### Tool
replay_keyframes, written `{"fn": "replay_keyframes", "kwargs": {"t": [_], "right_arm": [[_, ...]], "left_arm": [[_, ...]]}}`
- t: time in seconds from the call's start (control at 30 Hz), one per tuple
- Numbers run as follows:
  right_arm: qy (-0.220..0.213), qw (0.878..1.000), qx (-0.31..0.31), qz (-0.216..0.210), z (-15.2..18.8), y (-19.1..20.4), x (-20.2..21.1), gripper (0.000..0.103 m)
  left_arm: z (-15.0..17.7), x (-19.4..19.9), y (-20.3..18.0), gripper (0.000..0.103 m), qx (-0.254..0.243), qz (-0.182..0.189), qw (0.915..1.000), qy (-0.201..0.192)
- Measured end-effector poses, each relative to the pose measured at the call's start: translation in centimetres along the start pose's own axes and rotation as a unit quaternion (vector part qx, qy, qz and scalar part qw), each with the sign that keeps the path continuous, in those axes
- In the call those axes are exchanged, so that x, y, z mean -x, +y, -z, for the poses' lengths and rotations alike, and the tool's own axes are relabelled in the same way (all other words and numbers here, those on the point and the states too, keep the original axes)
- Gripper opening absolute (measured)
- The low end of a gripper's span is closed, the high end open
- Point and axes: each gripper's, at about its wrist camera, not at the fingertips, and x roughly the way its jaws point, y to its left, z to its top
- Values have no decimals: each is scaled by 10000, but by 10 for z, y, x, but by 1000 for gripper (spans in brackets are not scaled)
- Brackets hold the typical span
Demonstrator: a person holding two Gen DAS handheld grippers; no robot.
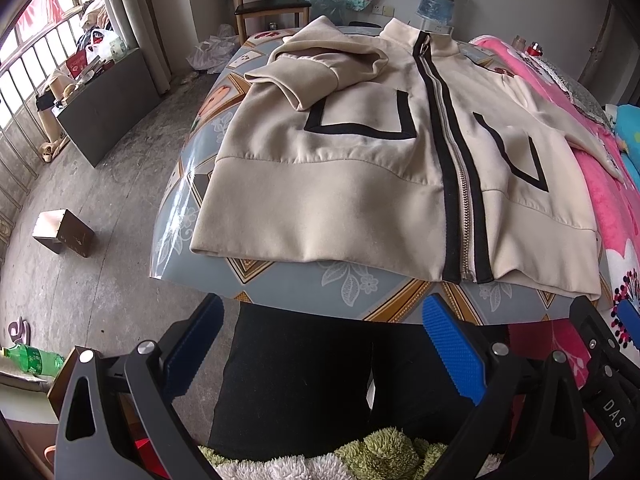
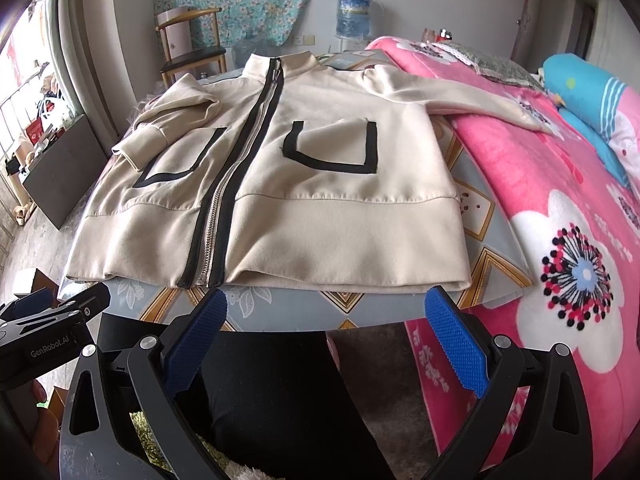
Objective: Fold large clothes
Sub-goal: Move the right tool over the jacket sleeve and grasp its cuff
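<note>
Left gripper and right gripper both wide open and empty, near hem of cream zip-front jacket with black trim, on patterned table.

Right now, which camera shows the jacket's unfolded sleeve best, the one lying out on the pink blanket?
The right wrist view. There the sleeve runs its whole length from the shoulder across the pink blanket, with the cuff visible. In the left wrist view the same sleeve is squeezed against the right edge, foreshortened, and its end is hard to make out.

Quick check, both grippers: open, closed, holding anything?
Left gripper: open, holding nothing, short of the jacket.
Right gripper: open, holding nothing.
</note>
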Motion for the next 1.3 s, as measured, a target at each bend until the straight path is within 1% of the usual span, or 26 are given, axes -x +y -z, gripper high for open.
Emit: {"fn": "replay_keyframes", "kwargs": {"t": [0.2,0.27,0.37,0.47,0.57,0.7,0.8,0.9,1.0,1.07,1.17,1.2,1.3], "right_arm": [[57,10000,41,-22,-4,5,-7,96],[107,9999,32,-102,-7,8,-9,96],[4,10000,32,-84,-14,13,-8,96],[-265,9996,77,55,-24,18,-2,96],[-512,9983,189,218,-34,23,2,96],[-523,9972,395,367,-49,33,-2,96],[-649,9963,442,363,-55,38,-1,96],[-693,9966,438,122,-63,42,-2,96],[-764,9954,564,-105,-75,50,-4,96],[-842,9934,705,-340,-86,55,-6,96],[-948,9886,763,-890,-104,61,-8,96],[-948,9867,722,-1107,-113,61,-11,96],[-912,9818,596,-1558,-134,64,-23,96]], "left_arm": [[-2,-4,5,98,11,0,10000,-8],[-3,-5,8,98,13,-3,10000,-27],[-9,-6,13,98,-28,-76,9999,-99],[-18,-5,21,98,-57,-132,9996,-244],[-30,-3,32,98,-48,-101,9989,-466],[-48,1,47,98,36,39,9959,-907],[-63,4,56,98,3,283,9938,-1078],[-79,10,63,98,-3,615,9906,-1220],[-92,13,67,98,-16,732,9883,-1336],[-99,16,69,98,-25,775,9865,-1441],[-112,18,71,98,10,939,9836,-1539],[-116,18,73,98,43,996,9826,-1568],[-127,15,75,98,119,1133,9804,-1610]]}}
